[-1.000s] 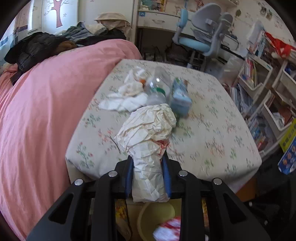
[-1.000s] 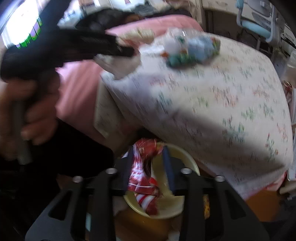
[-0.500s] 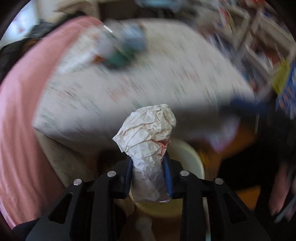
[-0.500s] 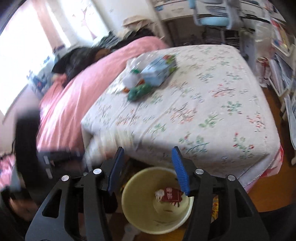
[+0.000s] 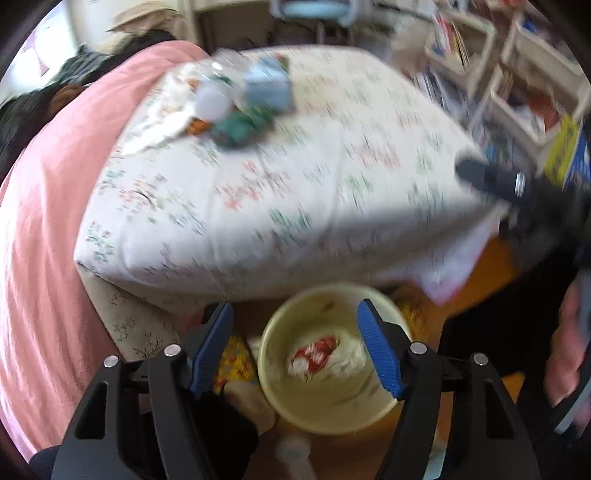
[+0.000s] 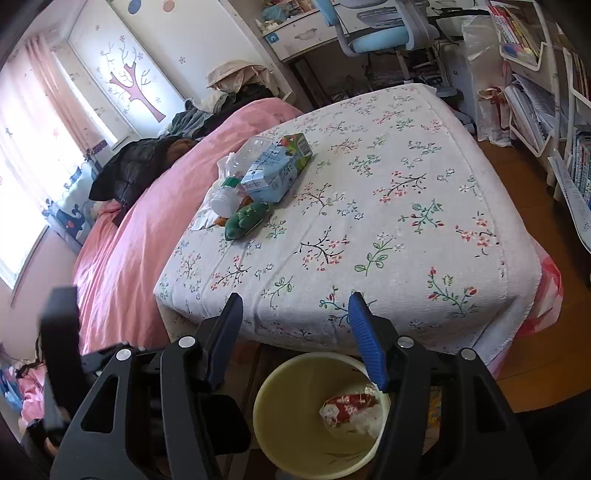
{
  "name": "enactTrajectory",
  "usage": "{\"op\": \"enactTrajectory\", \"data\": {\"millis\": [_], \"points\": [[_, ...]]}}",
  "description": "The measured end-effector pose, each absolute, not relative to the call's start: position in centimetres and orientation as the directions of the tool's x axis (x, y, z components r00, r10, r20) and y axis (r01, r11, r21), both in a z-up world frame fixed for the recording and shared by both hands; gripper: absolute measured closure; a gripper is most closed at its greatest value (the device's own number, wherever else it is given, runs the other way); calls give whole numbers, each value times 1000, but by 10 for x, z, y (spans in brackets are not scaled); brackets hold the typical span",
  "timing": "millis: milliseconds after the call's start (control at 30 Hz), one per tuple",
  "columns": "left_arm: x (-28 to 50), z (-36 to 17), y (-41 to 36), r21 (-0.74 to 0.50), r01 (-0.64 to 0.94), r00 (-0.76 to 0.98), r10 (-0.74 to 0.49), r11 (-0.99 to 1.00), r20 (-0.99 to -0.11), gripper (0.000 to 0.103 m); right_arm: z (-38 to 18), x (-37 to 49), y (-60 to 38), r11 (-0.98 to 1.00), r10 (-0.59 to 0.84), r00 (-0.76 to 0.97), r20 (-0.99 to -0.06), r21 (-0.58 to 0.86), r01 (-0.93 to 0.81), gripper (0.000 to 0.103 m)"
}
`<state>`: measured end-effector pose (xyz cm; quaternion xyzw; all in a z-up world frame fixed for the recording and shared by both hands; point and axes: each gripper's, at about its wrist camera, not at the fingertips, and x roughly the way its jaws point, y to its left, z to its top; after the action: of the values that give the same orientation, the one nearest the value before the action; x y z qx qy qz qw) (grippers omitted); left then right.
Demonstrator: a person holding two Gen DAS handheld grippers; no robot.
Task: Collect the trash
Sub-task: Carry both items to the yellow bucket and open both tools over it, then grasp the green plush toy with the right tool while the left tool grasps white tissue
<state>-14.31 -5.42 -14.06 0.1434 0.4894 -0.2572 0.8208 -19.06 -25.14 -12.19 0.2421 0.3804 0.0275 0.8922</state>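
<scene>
A pale yellow bin (image 5: 269, 373) stands on the floor at the foot of the bed, right below both grippers. Inside it lie a red-and-white wrapper (image 5: 314, 352) and crumpled white paper (image 5: 349, 354). My left gripper (image 5: 294, 306) hovers over the bin, its jaws opening with nothing between them. My right gripper (image 6: 295, 296) is also above the bin (image 6: 288, 424), jaws opening and empty; the wrapper (image 6: 349, 402) shows below it. On the bed lie a blue carton (image 6: 275, 168), a clear bottle (image 6: 236, 177), a green wrapper (image 6: 245, 219) and white tissue (image 6: 201, 221).
The bed has a floral cover (image 6: 406, 221) and a pink blanket (image 6: 129, 251) with dark clothes heaped on it. A blue desk chair (image 6: 376, 33) and bookshelves (image 6: 535, 74) stand beyond. Wooden floor (image 6: 535, 354) runs along the bed's right side.
My left jaws let go of the crumpled paper, which now lies in the bin. My right jaws released the red-and-white wrapper into the bin, opened wider, and that gripper swung up towards the bed.
</scene>
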Motion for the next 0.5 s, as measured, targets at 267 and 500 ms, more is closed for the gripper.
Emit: {"op": "enactTrajectory", "data": {"millis": [267, 500], "points": [[-121, -114, -13, -94, 323, 568, -272, 942, -777, 21, -124, -186, -242, 899, 223, 704, -674, 422, 119, 45], [-107, -103, 14, -144, 173, 629, -221, 974, -745, 16, -123, -185, -229, 924, 206, 704, -679, 372, 87, 45]]}}
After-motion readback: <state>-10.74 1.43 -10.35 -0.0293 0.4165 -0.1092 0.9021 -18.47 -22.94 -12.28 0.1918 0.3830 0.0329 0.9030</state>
